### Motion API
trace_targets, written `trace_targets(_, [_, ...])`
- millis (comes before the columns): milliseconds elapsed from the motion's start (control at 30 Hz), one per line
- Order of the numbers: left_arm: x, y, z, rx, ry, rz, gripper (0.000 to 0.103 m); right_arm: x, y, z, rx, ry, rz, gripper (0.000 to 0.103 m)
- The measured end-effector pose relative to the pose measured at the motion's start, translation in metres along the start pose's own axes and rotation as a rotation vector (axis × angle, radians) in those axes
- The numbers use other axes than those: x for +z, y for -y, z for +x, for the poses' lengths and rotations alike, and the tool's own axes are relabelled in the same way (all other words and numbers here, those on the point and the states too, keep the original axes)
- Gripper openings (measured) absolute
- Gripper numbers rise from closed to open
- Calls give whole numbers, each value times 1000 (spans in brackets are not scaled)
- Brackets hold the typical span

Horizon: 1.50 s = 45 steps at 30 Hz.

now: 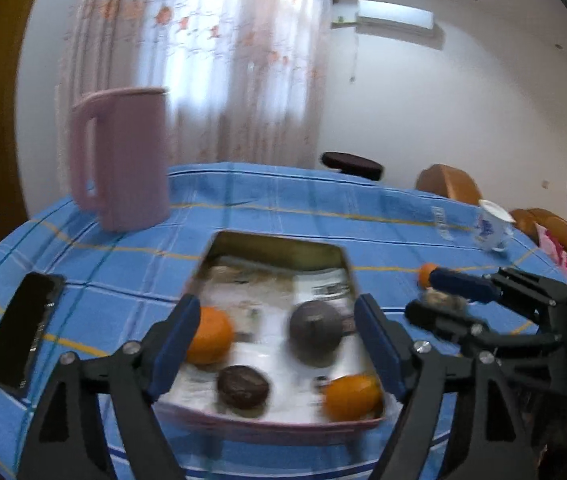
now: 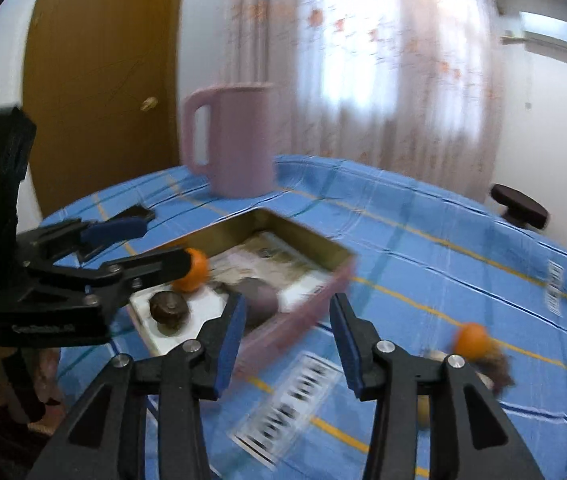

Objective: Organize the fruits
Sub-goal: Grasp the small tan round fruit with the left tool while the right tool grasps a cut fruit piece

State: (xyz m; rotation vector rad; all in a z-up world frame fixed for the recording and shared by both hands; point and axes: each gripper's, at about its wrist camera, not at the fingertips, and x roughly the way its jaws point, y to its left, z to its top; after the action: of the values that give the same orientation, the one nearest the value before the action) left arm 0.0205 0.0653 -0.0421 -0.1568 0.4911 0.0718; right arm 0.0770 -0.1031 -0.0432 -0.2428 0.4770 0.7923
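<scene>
Left gripper point(image 1: 277, 344) jaws wide apart, nothing between the pads, hovering over the tray's point(image 1: 279, 246) near end. Right gripper point(image 2: 287, 344) partly open, empty, just beside the tray's right wall. Tray sits on the blue checked tablecloth point(image 1: 131, 264), long axis running away toward the pink jug point(image 1: 123, 160). Inside: two oranges point(image 1: 209, 336), three dark round fruits point(image 1: 315, 326). One more orange point(image 2: 471, 340) lies outside, right of the tray.
</scene>
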Motion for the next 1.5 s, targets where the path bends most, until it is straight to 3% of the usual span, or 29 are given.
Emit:
trace_targets(100, [2,29,6,-39,-11,51,81,-10,29,-21,-84,12,50,61])
trace_targets(267, [2,74,29,-114,-62,101,81,-31,84,-36,-234,-14,219,62])
trace_targets(533, [2,112,73,-103,-117,147,81,-46,124,-5,-208,-140,393,61])
trace_targets(900, [4,106,74,-114,-111,136,82,-52,133,27,-136,-252,488,37])
trace_targets(1067, [3,110,74,-127,-124,157,81,-49,129,26,-131,-234,464,36])
trace_targets(1367, [-2,132,83,-189,-187,177,79,-57,131,-26,-290,-128,376,36])
trace_targets(1500, [-7,151,91,-223,-242,205,58,-63,143,-40,-313,-112,391,36])
